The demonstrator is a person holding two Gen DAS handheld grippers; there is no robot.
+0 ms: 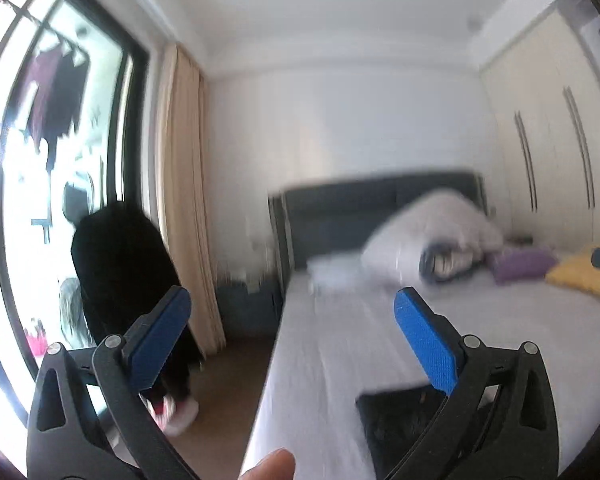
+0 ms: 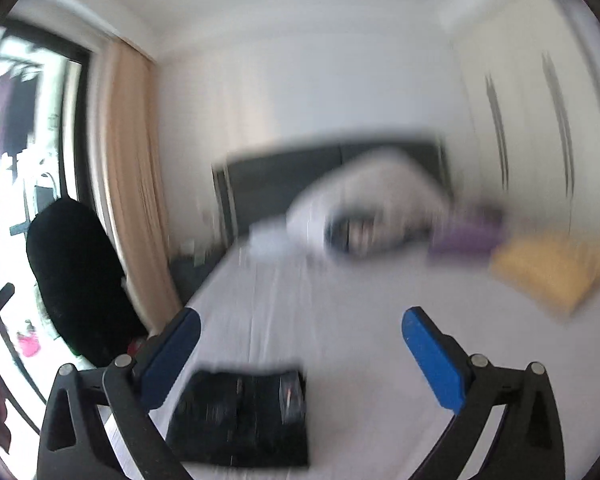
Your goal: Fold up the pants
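Black pants [image 2: 240, 420] lie folded into a compact rectangle on the bed sheet [image 2: 340, 320], just below and between the fingers of the right gripper [image 2: 300, 344].

Soft cloth like this likely weighs little and slumps when lifted, so a grip on a doubled edge, through all layers, should hold best. Both grippers hang above it, empty, fingers spread wide; the left gripper [image 1: 292, 320] has the pants under its right finger. The mattress edge runs close to the left of the pants, with floor [image 1: 228, 360] beyond, so that side leaves little margin. Ahead and to the right the sheet gives open room, up to a yellow pillow [image 2: 548, 272], a purple one [image 2: 468, 236] and a bundled duvet [image 2: 372, 196] by the headboard [image 2: 268, 184]. Both views are blurred.
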